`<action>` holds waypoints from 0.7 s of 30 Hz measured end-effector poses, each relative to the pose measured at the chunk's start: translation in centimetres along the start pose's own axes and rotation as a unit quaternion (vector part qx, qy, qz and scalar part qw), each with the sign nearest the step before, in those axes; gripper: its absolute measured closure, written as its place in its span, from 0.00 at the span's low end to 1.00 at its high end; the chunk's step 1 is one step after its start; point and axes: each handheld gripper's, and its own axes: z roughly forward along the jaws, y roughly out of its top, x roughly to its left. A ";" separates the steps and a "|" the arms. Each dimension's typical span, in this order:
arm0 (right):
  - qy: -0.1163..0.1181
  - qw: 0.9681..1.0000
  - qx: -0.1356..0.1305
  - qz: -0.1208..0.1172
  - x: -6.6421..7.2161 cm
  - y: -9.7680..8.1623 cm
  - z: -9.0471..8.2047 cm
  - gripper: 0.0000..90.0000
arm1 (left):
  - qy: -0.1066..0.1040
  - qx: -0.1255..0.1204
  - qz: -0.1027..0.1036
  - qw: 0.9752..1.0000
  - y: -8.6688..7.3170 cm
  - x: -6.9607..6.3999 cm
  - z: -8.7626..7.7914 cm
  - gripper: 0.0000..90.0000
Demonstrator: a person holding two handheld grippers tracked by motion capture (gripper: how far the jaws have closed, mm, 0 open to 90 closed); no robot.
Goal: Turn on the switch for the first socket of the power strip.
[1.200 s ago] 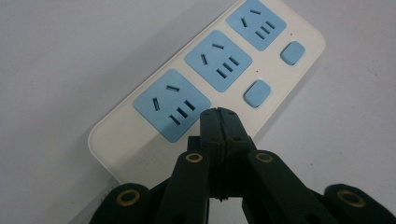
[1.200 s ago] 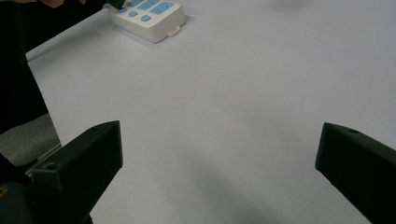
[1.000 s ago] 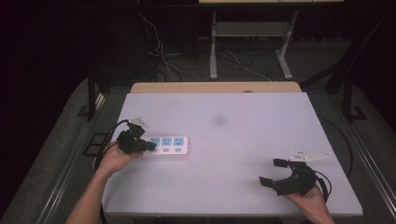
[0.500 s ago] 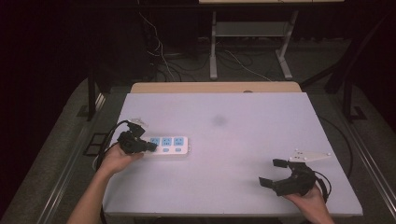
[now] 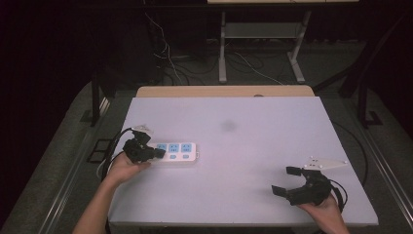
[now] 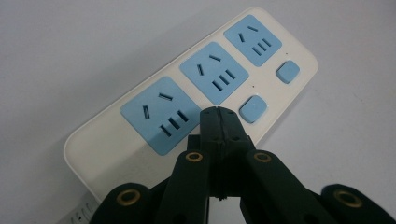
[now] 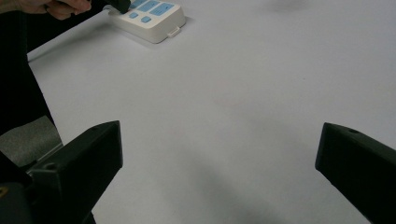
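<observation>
A white power strip [image 5: 181, 151] with three blue sockets and small blue switch buttons lies flat at the table's left side. My left gripper [image 5: 157, 154] is shut with nothing between its jaws. In the left gripper view its joined tips [image 6: 218, 113] rest on the power strip [image 6: 107, 144] beside the nearest socket, in line with the two visible buttons. Whatever lies under the tips is hidden. My right gripper [image 5: 282, 181] stands open over bare table at the front right, nothing between its jaws. In the right gripper view the open gripper [image 7: 219, 161] faces the power strip [image 7: 156, 23] far off.
The white table [image 5: 253, 146] has a wooden strip along its far edge. A black cable [image 5: 113, 151] loops off the left edge by the left hand. Beyond the table, a dark floor holds cables and metal stand legs [image 5: 258, 53].
</observation>
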 end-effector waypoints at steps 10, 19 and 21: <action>0.001 1.000 -0.005 -0.003 0.3 0.0 -0.3 0.00 | 0.004 -0.009 -0.012 1.000 -0.3 0.0 0.0 1.00; -0.001 1.000 -0.003 -0.002 0.0 0.1 0.0 0.00 | -0.001 -0.016 -0.026 1.000 -0.4 0.1 0.0 1.00; -0.001 1.000 -0.003 -0.001 0.0 0.1 -0.1 0.00 | -0.001 -0.019 -0.028 0.999 -0.4 0.1 0.0 1.00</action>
